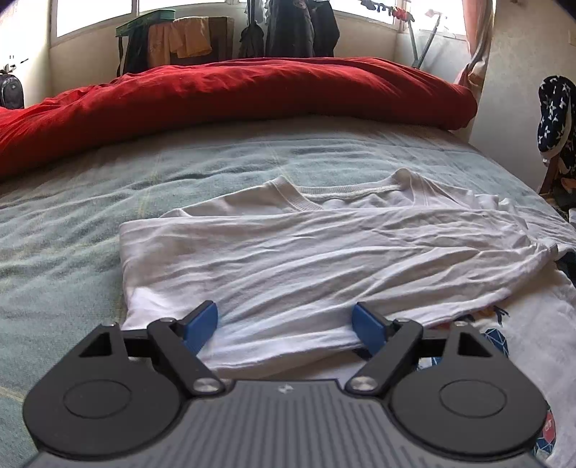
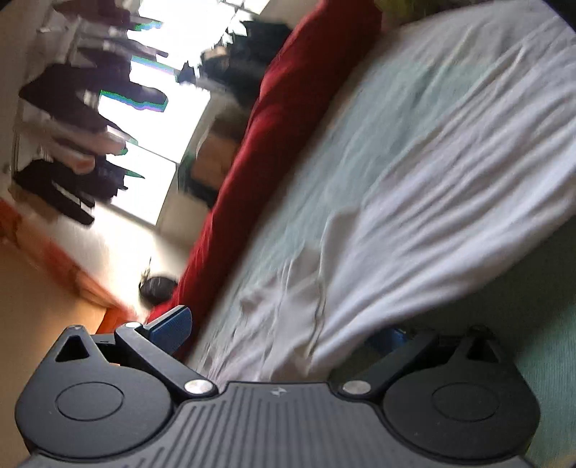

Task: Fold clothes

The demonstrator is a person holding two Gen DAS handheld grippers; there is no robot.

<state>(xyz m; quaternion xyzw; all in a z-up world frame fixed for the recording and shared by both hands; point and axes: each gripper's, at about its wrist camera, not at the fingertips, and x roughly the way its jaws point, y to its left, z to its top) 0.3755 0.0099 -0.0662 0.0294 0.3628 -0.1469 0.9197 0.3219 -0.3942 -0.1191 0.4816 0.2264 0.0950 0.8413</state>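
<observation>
The white T-shirt (image 1: 306, 252) lies crosswise just ahead of the left tongs (image 1: 286, 324), near edge between their spread, unpressing pads; the right tongs (image 2: 288, 331) stand spread too, cloth draped between, grip uncertain.

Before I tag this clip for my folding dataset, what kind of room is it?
Most likely a bedroom in a home. A white T-shirt lies on a bed with a pale blue-green cover, a red duvet is bunched along its far side, and dark clothes hang by the window.
</observation>
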